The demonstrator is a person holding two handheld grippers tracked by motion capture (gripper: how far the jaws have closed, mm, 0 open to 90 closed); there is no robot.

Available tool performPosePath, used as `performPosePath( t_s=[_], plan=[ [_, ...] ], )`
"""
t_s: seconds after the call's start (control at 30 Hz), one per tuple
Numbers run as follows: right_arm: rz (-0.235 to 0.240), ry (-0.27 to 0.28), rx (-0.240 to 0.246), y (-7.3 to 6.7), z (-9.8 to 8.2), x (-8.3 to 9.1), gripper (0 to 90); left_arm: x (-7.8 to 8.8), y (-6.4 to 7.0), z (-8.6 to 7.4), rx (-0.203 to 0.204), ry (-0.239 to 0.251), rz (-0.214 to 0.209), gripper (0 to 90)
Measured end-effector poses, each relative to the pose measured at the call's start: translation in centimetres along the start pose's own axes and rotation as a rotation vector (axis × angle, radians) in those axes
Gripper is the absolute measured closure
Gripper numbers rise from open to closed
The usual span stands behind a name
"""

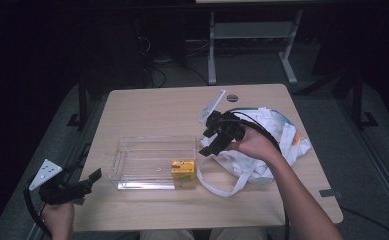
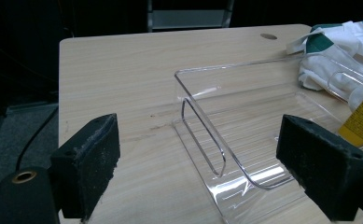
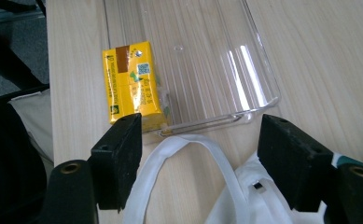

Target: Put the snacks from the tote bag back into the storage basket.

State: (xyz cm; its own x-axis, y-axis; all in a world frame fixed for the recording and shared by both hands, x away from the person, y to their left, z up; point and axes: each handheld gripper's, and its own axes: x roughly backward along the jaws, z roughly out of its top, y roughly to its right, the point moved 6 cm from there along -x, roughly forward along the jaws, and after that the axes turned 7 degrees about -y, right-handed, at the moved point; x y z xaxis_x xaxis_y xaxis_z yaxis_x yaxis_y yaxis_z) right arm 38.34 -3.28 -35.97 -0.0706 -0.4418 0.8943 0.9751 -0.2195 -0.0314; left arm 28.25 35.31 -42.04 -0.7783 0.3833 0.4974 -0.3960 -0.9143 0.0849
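- One clear plastic bin (image 1: 152, 161) lies on the wooden table (image 1: 147, 107) — every place below is told from it.
- One yellow juice carton (image 1: 183, 173) stands inside the bin, in the corner nearest the person and towards the bag.
- One white cloth tote bag (image 1: 269, 142) lies crumpled just beside the bin's right end; one of its strap loops (image 3: 207, 154) reaches the bin's short wall by the carton.
- Two hand-held grippers, one per hand.
- Right gripper (image 1: 213, 142) hovers above the bin's right end, over the bag — jaws spread, nothing between the pads (image 3: 118, 158).
- Left gripper (image 1: 93, 178) is held off the bin's left end, at the table's near edge; its jaws stand wide apart and empty, pads (image 2: 88, 163) touching nothing.
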Motion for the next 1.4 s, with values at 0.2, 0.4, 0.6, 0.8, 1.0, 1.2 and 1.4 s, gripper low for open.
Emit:
performPosePath(
  t_s=[0.2, 0.4, 0.6, 0.8, 1.0, 1.2, 1.4],
  plan=[
    [-0.013, 0.005, -0.010, 0.4, -0.3, 0.5, 30.0, 0.0, 0.0, 0.0, 0.000, -0.001, 0.001, 13.0],
    [-0.024, 0.010, -0.019, 0.7, -0.8, 0.9, 29.3, 0.0, 0.0, 0.0, 0.000, -0.003, 0.001, 13.0],
    [-0.033, 0.010, -0.040, 1.1, -1.5, 1.2, 28.6, 0.0, 0.0, 0.0, -0.004, -0.002, 0.001, 13.0],
    [-0.041, 0.016, -0.058, 1.4, -2.3, 1.5, 28.4, -0.1, 0.0, 0.0, -0.001, -0.004, 0.000, 13.0],
    [-0.052, 0.013, -0.082, 1.7, -3.1, 1.9, 28.4, -0.1, 0.0, 0.0, -0.001, -0.004, 0.001, 13.0],
    [-0.059, 0.009, -0.104, 2.0, -3.9, 2.1, 28.4, -0.1, 0.0, -0.1, -0.003, -0.006, 0.002, 13.0],
    [-0.065, 0.014, -0.112, 2.1, -4.4, 2.4, 28.4, -0.1, 0.0, -0.1, -0.001, -0.007, 0.002, 13.0]
  ],
)
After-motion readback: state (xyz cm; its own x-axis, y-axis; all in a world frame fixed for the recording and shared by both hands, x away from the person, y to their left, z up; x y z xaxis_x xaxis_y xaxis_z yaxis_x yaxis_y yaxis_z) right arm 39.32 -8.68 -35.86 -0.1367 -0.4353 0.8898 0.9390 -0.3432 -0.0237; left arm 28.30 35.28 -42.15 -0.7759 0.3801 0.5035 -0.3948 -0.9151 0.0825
